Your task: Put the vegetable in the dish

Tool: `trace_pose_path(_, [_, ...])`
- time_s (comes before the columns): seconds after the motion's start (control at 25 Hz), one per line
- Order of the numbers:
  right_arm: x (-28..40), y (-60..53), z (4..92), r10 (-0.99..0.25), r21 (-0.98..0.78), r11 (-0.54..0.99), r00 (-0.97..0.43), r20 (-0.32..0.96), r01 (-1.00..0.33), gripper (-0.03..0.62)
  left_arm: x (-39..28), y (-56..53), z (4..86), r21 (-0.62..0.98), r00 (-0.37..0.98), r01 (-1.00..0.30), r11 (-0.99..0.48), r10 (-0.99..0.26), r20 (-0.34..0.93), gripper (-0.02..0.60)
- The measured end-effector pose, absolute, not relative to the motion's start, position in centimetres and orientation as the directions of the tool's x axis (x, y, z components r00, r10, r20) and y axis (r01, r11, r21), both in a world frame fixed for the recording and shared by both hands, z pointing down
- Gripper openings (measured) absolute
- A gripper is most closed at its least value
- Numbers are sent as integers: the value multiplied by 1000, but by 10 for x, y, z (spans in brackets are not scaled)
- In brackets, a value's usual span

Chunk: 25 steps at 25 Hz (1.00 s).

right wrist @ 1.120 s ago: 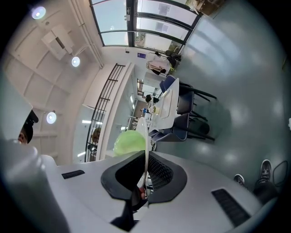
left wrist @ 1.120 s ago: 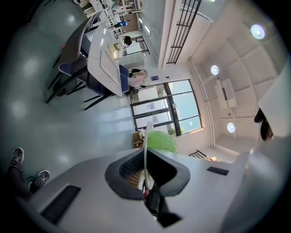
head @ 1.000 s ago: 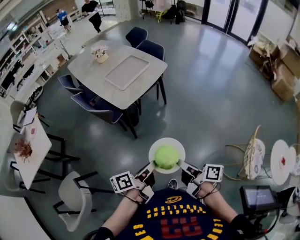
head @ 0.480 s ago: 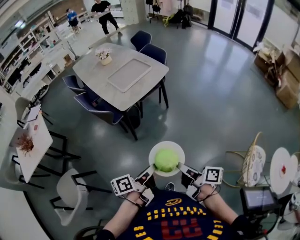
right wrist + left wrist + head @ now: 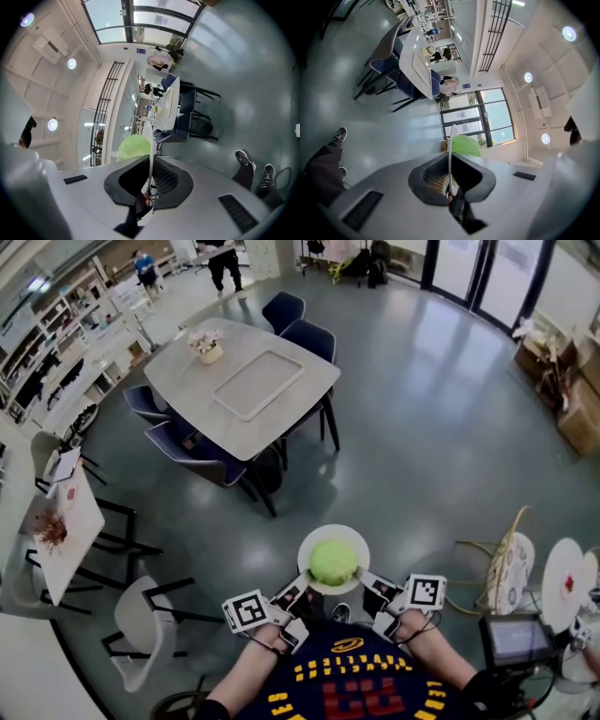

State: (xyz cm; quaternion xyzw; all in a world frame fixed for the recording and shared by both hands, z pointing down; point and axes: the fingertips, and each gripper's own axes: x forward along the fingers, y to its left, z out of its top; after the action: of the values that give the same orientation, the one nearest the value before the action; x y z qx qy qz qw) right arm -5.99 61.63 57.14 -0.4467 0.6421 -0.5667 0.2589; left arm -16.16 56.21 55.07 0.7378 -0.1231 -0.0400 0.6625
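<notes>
the green vegetable [image 5: 333, 562], a round cabbage-looking head, is already sitting in the middle of the white dish [image 5: 334, 530], so the putting-in part looks done to me. the dish isn't resting on anything though. it hangs in mid air over the grey floor [image 5: 441, 427], right in front of the person. the left gripper [image 5: 300, 585] is pinched narrow on the near-left rim and the right gripper [image 5: 367, 578] is pinched the same way on the near-right rim. each gripper view shows the thin rim edge-on between its jaws, with the green lump just past it.

what worries me: both grips are on the near side, so the far edge has nothing under it. if one side dips or the two hands drift apart in height, that round head could roll straight off. a thin smooth rim could also slide out of a pinch like that. the big tabletop [image 5: 244, 381] is well apart, so setting it down means a carry first.
</notes>
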Motion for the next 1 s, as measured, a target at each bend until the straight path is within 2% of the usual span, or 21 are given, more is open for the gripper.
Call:
trace_pose_path(0.48, [-11,528,561,-897,-951,-36,-409,166,-307,18,-109,469,542,990,983,-90,-107,-171,71,14])
trace_pose_path(0.72, [-3,478,558,-899,-944,-61,-394,193,-324,18,-101,417,539,991,986,-77,-110,-157,59,14])
trace_pose_path(0.88, [-1,448,561,-894,-934,-84,-389,225,-346,18,-107,384,547,987,982,-120,-110,-160,102,14])
trace_pose_path(1.0, [-7,423,554,-894,-941,-65,-400,203,-331,18,-112,362,548,984,980,-126,-123,-167,105,14])
